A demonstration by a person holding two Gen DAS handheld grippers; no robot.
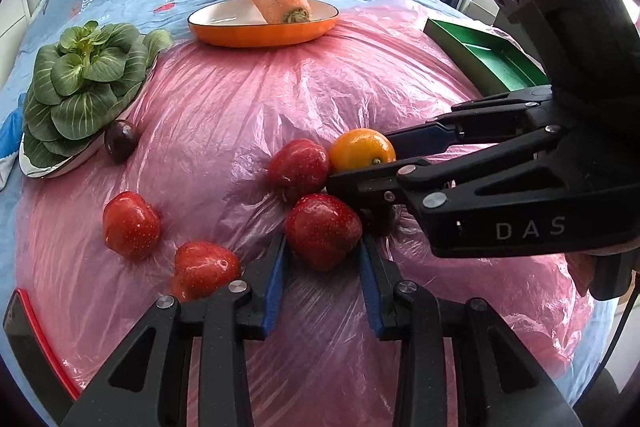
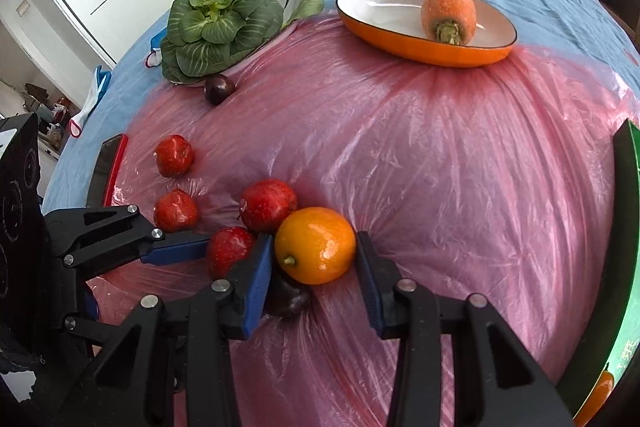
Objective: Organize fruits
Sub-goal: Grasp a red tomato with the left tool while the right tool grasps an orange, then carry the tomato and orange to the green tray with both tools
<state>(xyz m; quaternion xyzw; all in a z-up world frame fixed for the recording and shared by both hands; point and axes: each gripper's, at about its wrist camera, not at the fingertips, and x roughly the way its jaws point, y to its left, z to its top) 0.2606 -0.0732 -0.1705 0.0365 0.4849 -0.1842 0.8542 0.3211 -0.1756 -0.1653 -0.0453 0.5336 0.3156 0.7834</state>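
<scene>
Two grippers, jaws wide: left gripper (image 1: pixel 322 247) straddles red apple (image 1: pixel 323 235); right gripper (image 2: pixel 314 259) straddles orange (image 2: pixel 316 245).

Right gripper (image 2: pixel 316 259) jaws straddle the orange (image 2: pixel 315 245); carrot (image 2: pixel 449 3) in its dish (image 2: pixel 384 27) at one o'clock.

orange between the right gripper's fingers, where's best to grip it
Grip the orange across its widest middle, from the near side as the right gripper already sits. It is round and smooth; a red fruit touches its far side and a dark fruit lies beneath.
</scene>
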